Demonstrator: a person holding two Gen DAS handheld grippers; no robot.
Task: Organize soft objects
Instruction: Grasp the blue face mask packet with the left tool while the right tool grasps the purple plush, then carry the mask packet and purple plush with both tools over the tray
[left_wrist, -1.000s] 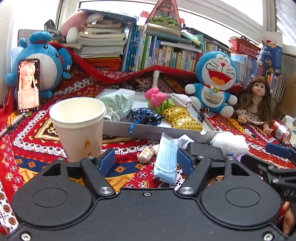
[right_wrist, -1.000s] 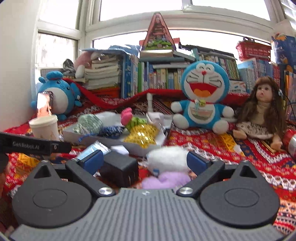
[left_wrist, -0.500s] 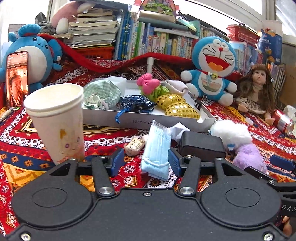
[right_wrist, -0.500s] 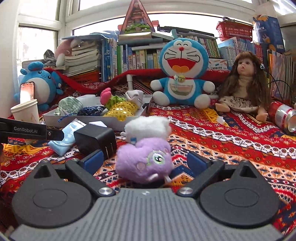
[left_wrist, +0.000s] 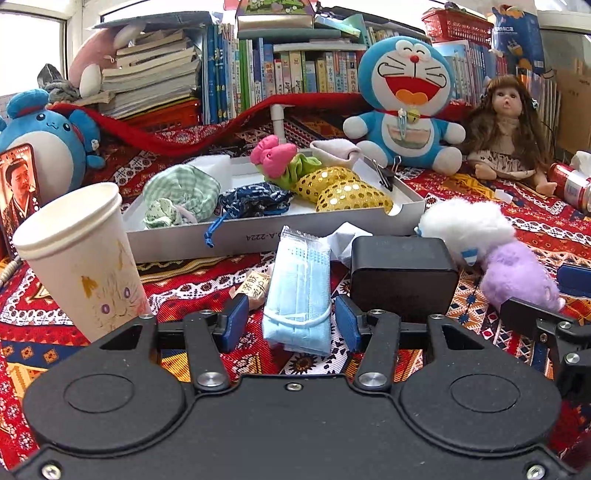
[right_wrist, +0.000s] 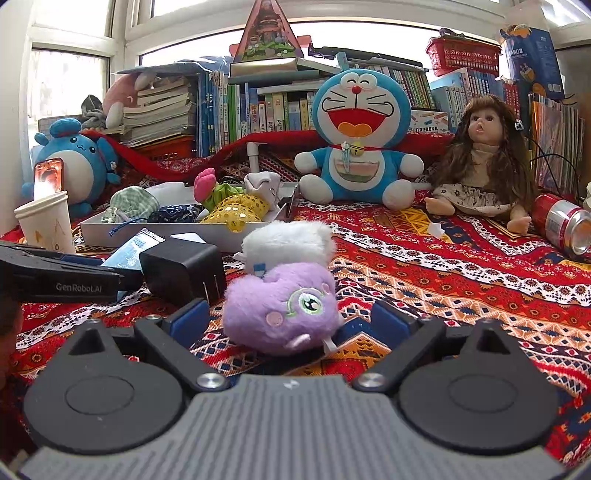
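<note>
The wrapped blue mask (left_wrist: 299, 295) lies on the patterned surface (left_wrist: 498, 240), between the left claw (left_wrist: 290, 323) pads, which are closing, narrower than a second ago but not yet pinching. At three o'clock, the right claw (right_wrist: 291, 321) stands spread around the purple plush (right_wrist: 282, 306). Both grabs look imminent.

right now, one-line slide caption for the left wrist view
Left gripper closing around a packaged blue face mask on the patterned cloth, tray of soft items behind.
</note>
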